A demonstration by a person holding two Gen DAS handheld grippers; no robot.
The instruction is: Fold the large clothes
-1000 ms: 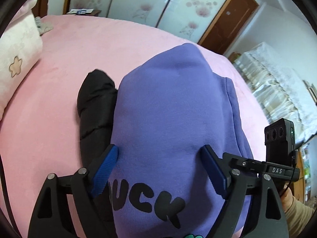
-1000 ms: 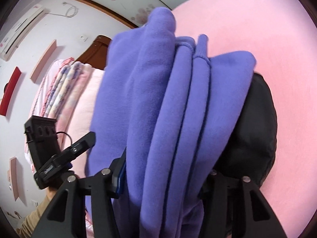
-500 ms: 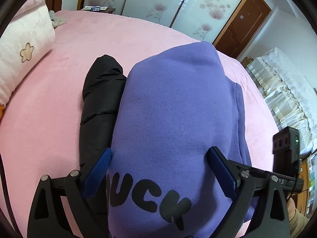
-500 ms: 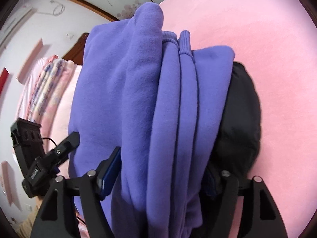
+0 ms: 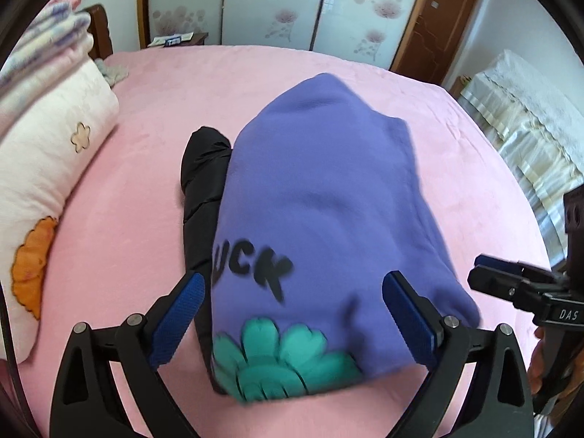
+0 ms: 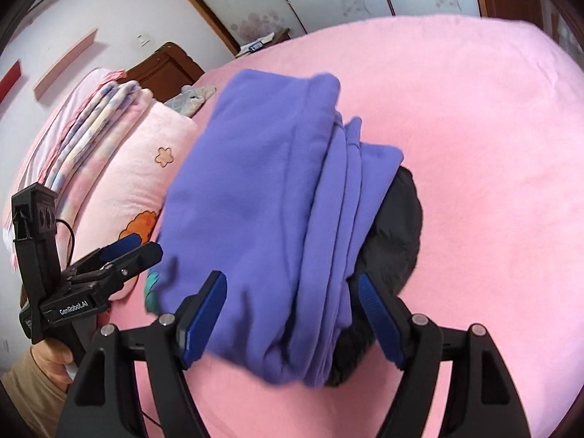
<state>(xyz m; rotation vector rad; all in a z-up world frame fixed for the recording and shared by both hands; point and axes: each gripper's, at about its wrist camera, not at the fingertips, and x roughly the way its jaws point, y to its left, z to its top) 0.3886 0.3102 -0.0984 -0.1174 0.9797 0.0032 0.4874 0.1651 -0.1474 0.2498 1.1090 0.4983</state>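
Observation:
A folded purple sweatshirt (image 5: 325, 211) with black letters and a green flower print lies on top of a folded black garment (image 5: 202, 186) on the pink bed (image 5: 146, 116). My left gripper (image 5: 292, 323) is open, its blue pads on either side of the sweatshirt's near end, holding nothing. In the right wrist view the purple stack (image 6: 277, 211) rests on the black garment (image 6: 398, 226). My right gripper (image 6: 292, 319) is open around the stack's near edge. Each gripper shows in the other's view: the left (image 6: 120, 252), the right (image 5: 511, 281).
A pale pink pillow (image 5: 51, 168) with flower prints and folded blankets (image 6: 84, 116) lie at the head of the bed, by a brown headboard (image 6: 164, 69). Sliding floral wardrobe doors (image 5: 273, 3) and a wooden door (image 5: 434, 18) stand behind. A lace-covered piece (image 5: 529, 116) is at the right.
Both grippers have pulled back from the stack, so the clothes look farther away and the flower print shows. The stack now rests on the bed with the jaws clear of it.

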